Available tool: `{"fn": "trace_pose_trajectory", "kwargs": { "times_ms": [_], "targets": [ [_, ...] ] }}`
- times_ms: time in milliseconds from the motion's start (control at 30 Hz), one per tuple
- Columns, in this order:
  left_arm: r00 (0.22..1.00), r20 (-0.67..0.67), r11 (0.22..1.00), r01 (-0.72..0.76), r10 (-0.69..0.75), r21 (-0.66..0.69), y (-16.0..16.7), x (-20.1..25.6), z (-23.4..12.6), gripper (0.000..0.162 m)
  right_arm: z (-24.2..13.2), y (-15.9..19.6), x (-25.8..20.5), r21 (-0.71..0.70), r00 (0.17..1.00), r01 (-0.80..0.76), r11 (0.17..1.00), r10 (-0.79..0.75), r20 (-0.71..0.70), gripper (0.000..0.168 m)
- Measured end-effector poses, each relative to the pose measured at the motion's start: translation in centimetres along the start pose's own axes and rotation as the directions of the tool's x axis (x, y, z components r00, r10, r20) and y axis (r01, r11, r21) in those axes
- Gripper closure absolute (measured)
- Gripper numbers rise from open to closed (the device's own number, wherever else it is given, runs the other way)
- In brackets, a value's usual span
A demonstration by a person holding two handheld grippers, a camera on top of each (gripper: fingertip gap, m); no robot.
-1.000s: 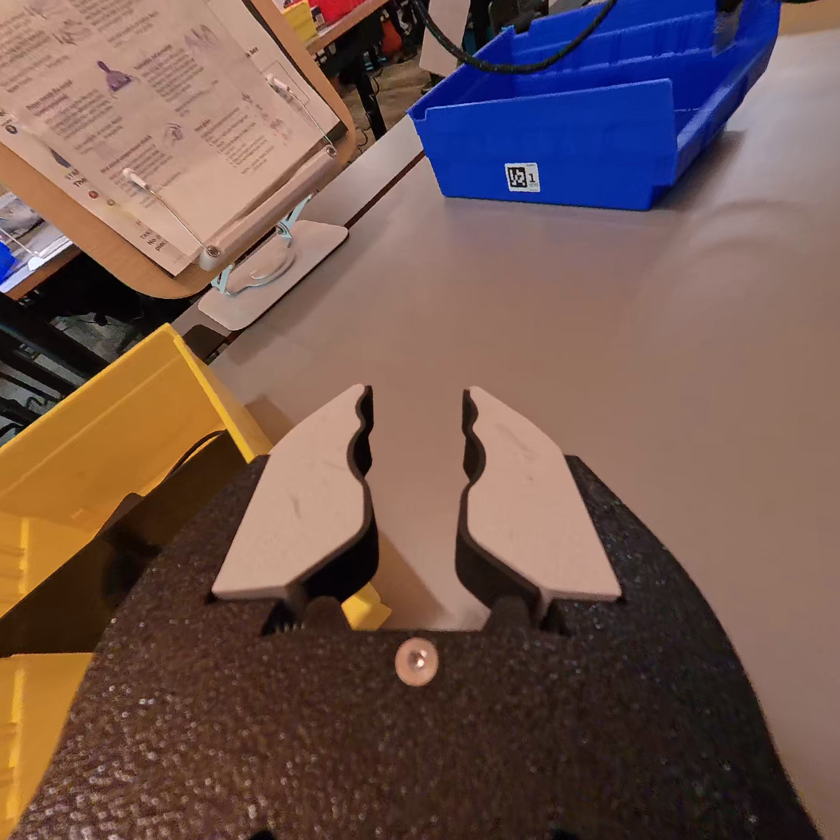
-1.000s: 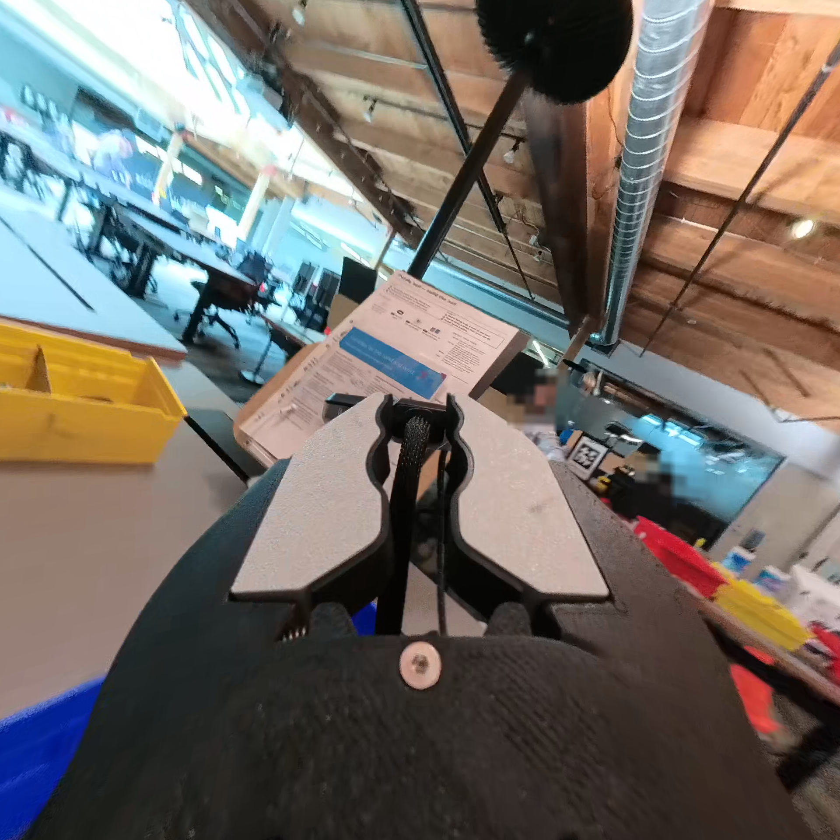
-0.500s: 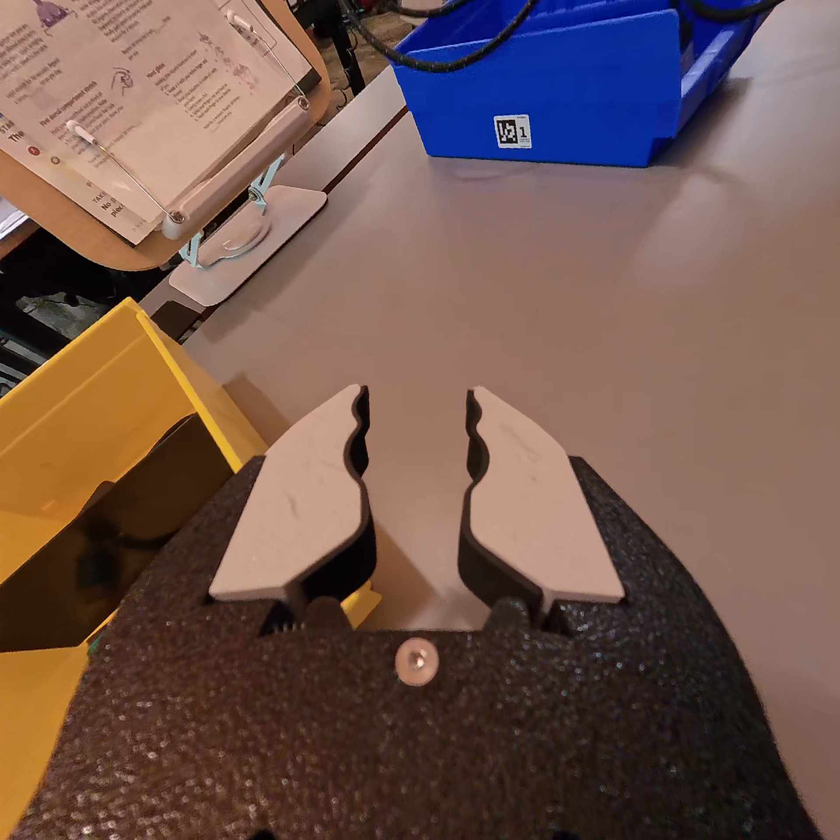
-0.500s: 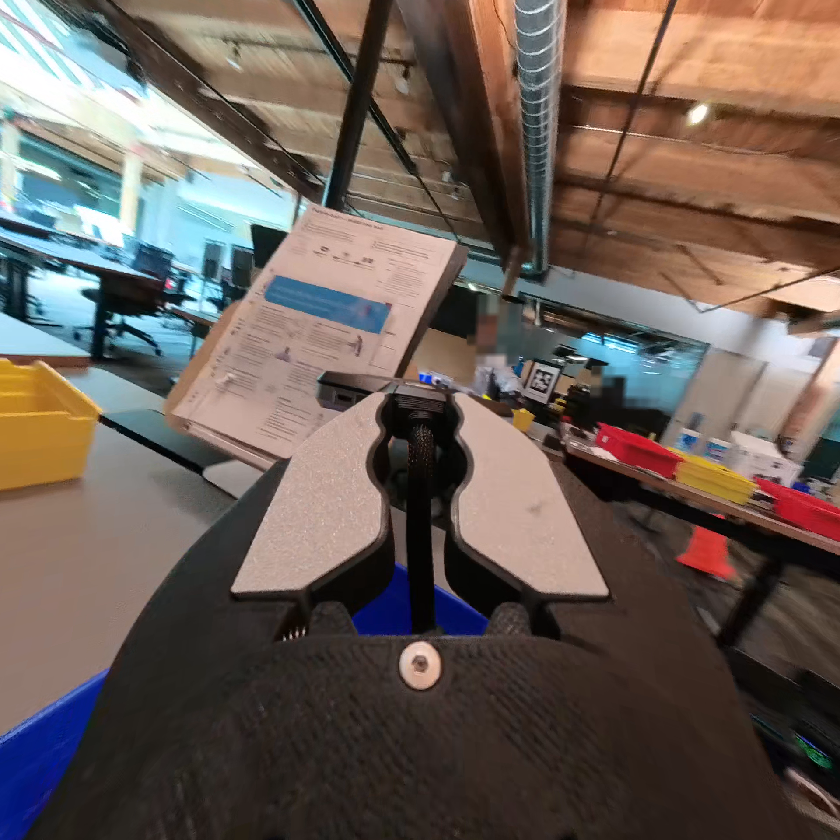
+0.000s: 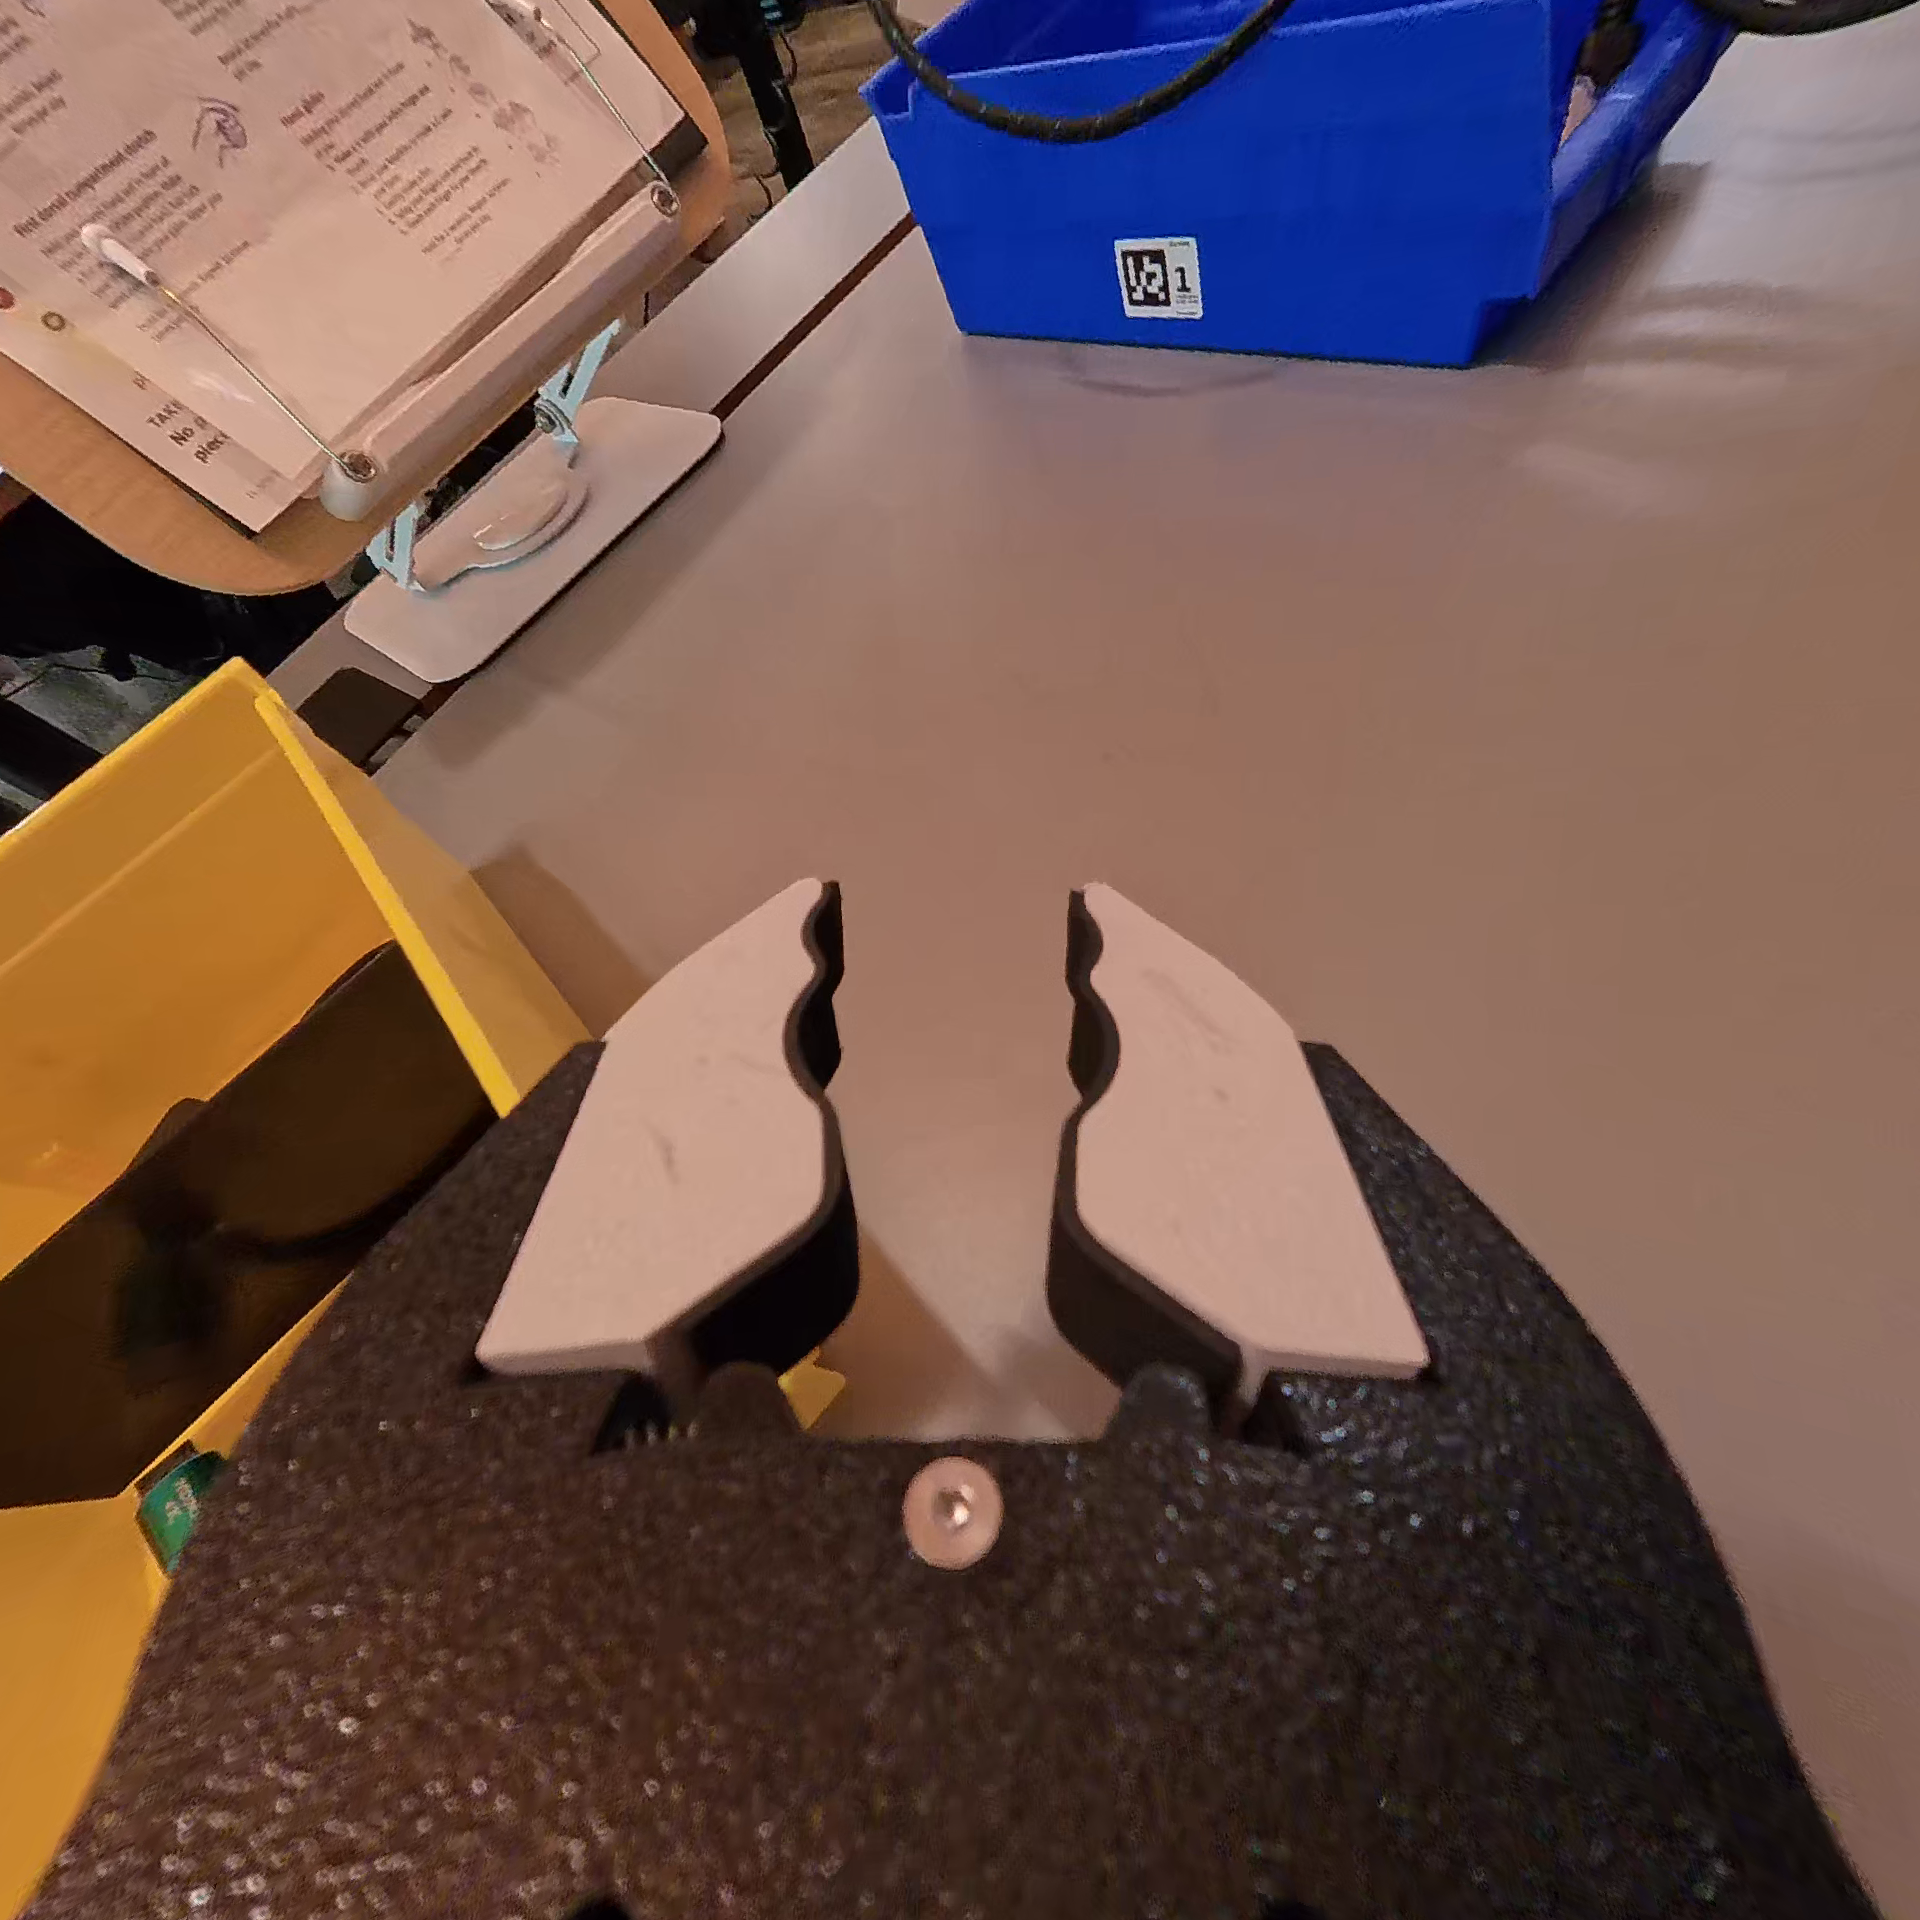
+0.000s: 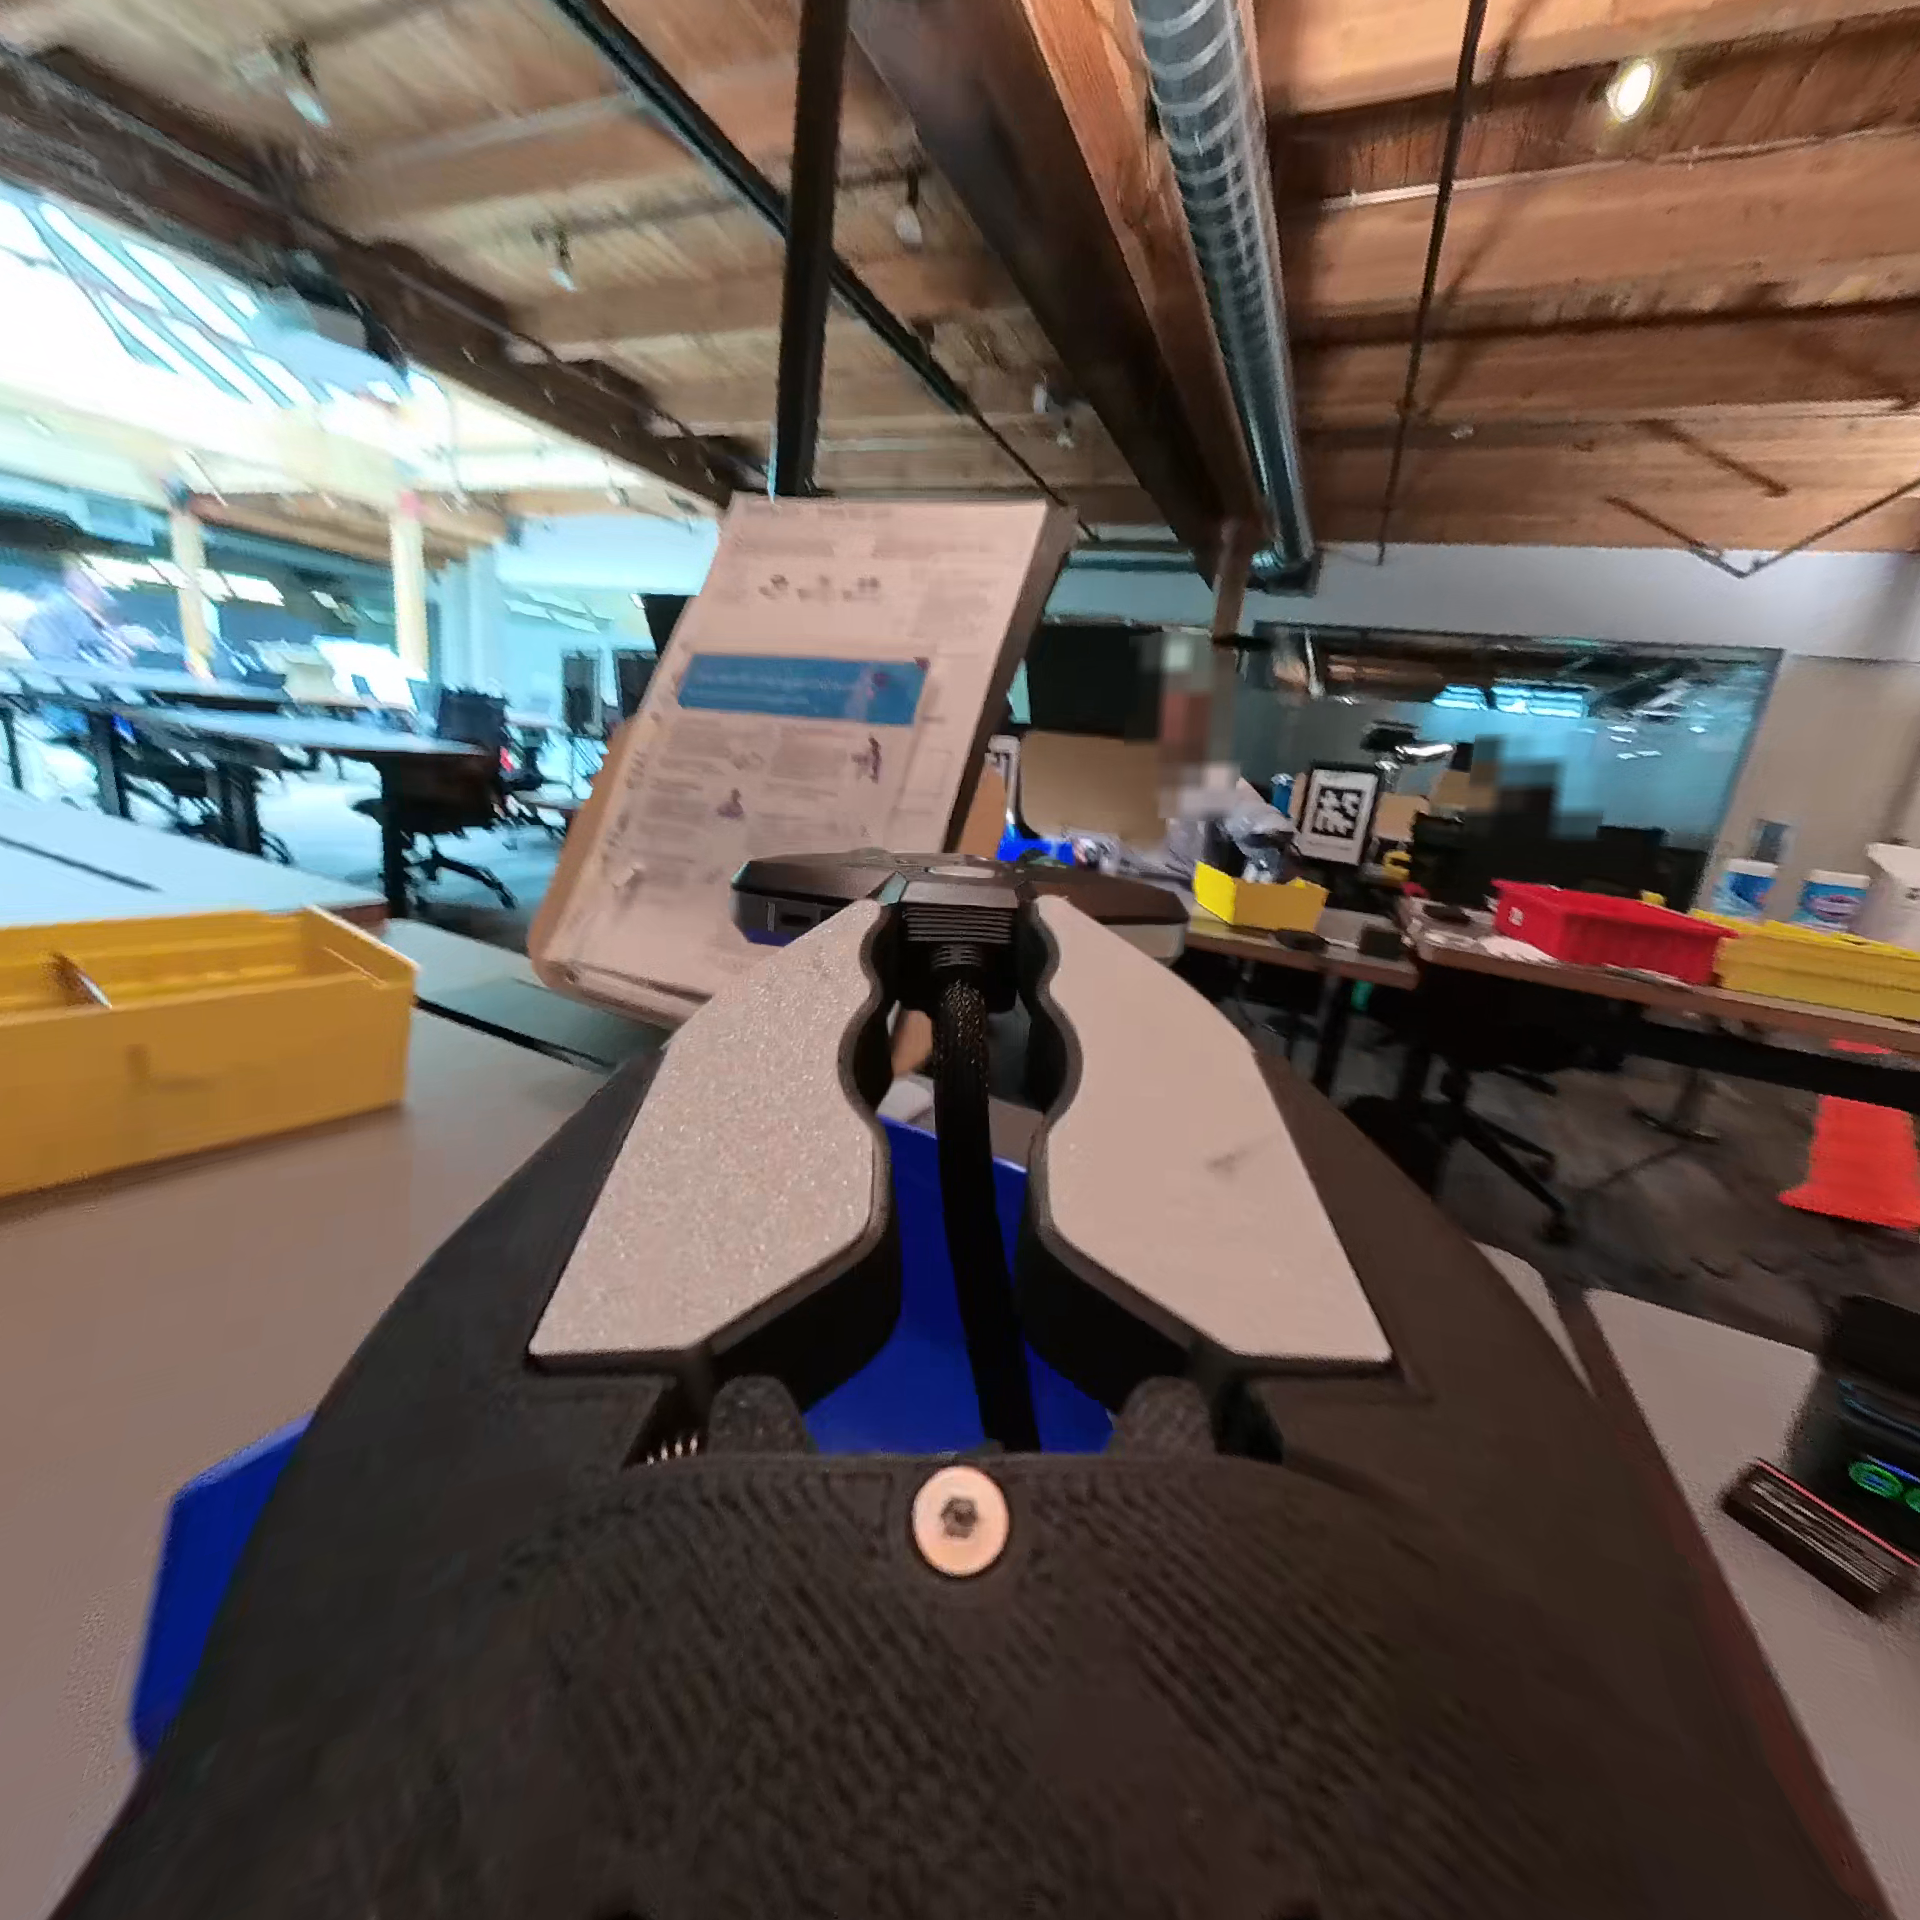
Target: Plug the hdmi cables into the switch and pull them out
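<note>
Black braided hdmi cable (image 6: 971, 1049) is clamped by right gripper (image 6: 958, 925); left gripper (image 5: 951, 904) is held agape over bare table (image 5: 1351, 675), blue bin (image 5: 1247, 208) ahead.

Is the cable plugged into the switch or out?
Plugged in, it seems: the right hand-held gripper grips the plug against the switch, with the cable trailing back.
</note>
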State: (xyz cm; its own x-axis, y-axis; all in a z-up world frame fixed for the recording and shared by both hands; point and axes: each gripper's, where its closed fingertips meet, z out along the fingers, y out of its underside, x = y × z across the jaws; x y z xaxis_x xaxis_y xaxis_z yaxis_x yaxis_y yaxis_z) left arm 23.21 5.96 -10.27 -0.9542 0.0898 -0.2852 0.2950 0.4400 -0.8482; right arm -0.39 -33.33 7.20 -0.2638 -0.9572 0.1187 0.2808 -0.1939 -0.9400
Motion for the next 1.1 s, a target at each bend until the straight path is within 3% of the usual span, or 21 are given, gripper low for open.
{"fn": "trace_pose_trajectory", "kwargs": {
  "times_ms": [133,233,367,533,700,967,1100],
  "targets": [
    [1.0,0.004,1.0,0.0,0.0,-0.004,0.1,0.0,0.0,0.121,-1.9,-2.9,-0.2,0.098,0.991,-0.111,0.989,0.103,0.08,0.147],
    [1.0,0.006,1.0,0.004,-0.004,0.002,-0.1,-0.1,-0.1,0.121,-3.2,-3.8,0.7,0.1,0.984,-0.177,0.979,0.174,0.038,0.147],
    [1.0,0.002,1.0,-0.002,0.002,-0.002,-0.1,0.1,0.0,0.121,-4.4,-3.7,0.6,-0.041,0.988,-0.157,0.987,0.157,-0.008,0.147],
    [1.0,-0.015,1.0,-0.009,0.009,-0.012,0.0,0.6,0.4,0.121,-4.5,-3.6,-0.3,-0.267,0.998,-0.006,0.964,-0.009,-0.057,0.147],
    [1.0,-0.02,0.999,-0.022,0.022,-0.035,0.2,0.8,0.6,0.12,-1.7,-2.2,-0.7,-0.462,0.985,0.128,0.878,-0.168,-0.048,0.146],
    [0.999,-0.031,0.999,-0.011,0.01,-0.039,0.3,0.9,0.6,0.119,5.4,4.6,-4.3,-0.675,0.968,0.251,0.693,-0.166,0.189,0.147],
    [0.999,-0.038,0.999,-0.017,0.015,-0.044,0.4,1.1,0.8,0.118,8.6,4.7,-5.1,-0.659,0.973,0.218,0.719,-0.105,0.207,0.147]
  ]
}}
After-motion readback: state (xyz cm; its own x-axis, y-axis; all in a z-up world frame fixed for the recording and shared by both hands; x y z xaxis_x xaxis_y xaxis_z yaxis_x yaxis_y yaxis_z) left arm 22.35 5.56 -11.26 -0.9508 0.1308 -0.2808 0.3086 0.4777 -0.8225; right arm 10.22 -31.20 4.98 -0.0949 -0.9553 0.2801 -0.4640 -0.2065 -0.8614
